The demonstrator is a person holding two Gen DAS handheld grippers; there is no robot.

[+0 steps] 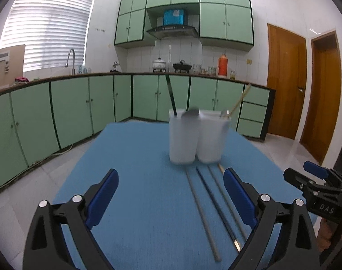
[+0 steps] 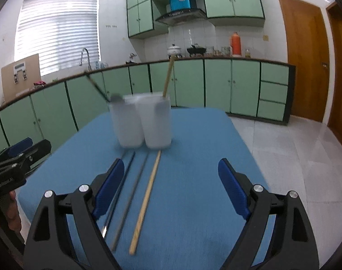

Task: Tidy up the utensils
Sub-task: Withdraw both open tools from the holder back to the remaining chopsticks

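Observation:
Two white cups stand side by side on the blue table. The left cup [image 1: 183,136] [image 2: 127,123] holds a dark chopstick [image 1: 171,94] and a spoon. The right cup [image 1: 212,136] [image 2: 157,121] holds a wooden chopstick [image 2: 167,78]. In front of the cups lie a grey chopstick [image 1: 201,211] [image 2: 129,200], a dark chopstick [image 1: 215,204] [image 2: 117,193] and a wooden chopstick [image 2: 146,199]. My left gripper [image 1: 171,193] is open and empty, left of the loose chopsticks. My right gripper [image 2: 169,186] is open and empty, with the wooden chopstick between its fingers' line.
The blue table [image 1: 137,157] [image 2: 200,146] stands in a kitchen with green cabinets [image 1: 69,110]. The right gripper shows at the edge of the left wrist view [image 1: 317,184]; the left gripper shows at the left edge of the right wrist view [image 2: 18,157]. Tiled floor lies right of the table [image 2: 294,148].

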